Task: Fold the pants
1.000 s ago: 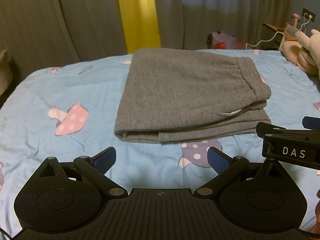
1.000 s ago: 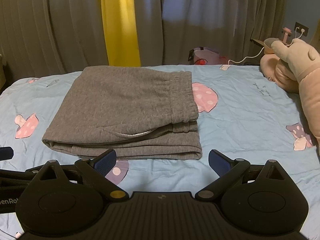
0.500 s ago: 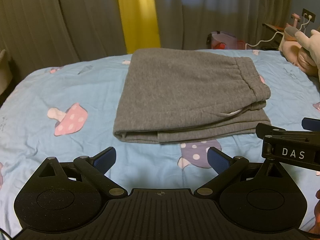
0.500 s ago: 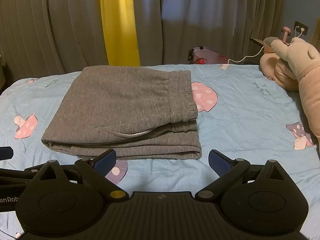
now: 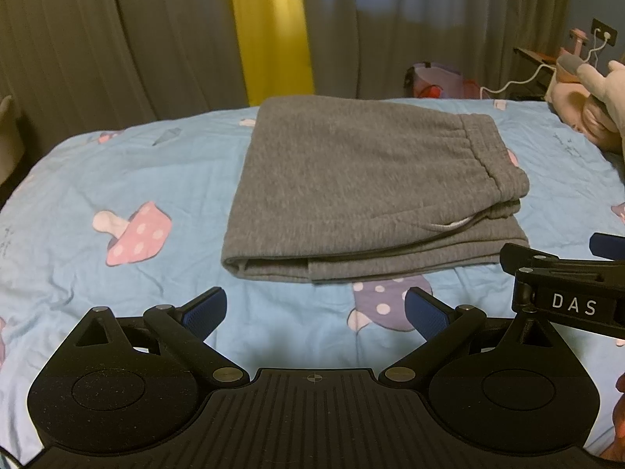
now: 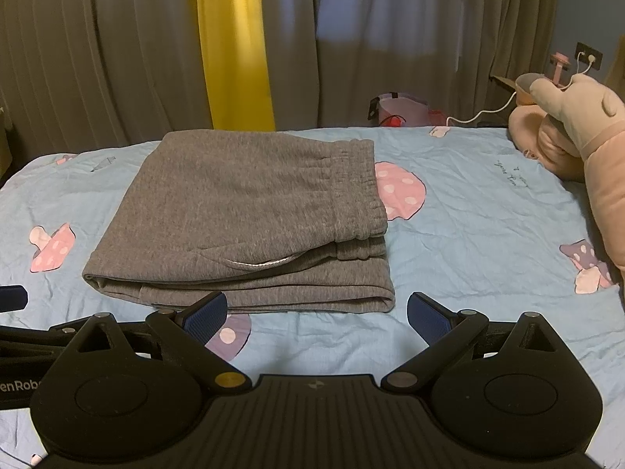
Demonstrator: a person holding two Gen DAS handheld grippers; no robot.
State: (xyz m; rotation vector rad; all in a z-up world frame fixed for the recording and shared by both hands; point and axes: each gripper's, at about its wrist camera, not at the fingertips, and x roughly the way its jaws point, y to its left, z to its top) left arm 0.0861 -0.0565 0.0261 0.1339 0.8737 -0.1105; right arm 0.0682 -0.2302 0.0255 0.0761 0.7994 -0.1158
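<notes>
Grey sweatpants (image 5: 363, 191) lie folded into a flat stack on the blue mushroom-print bed sheet (image 5: 117, 172), waistband to the right. In the right wrist view the same pants (image 6: 250, 215) sit just beyond the fingers, with a white drawstring loop showing at the front fold. My left gripper (image 5: 315, 308) is open, held over the sheet a little short of the stack's near edge, with nothing between its fingers. My right gripper (image 6: 317, 314) is open too, its left blue pad close to the stack's front edge. Each gripper shows at the side of the other's view.
A pink plush toy (image 6: 578, 144) lies along the bed's right side. Grey curtains with a yellow strip (image 6: 234, 47) hang behind the bed. A pink bag (image 6: 402, 111) and a white cable (image 6: 480, 111) sit beyond the far edge. Bare sheet (image 6: 488, 234) spreads on both sides of the pants.
Both grippers have barely moved; the views shifted only slightly. The pants lie as before and both grippers stay open.
</notes>
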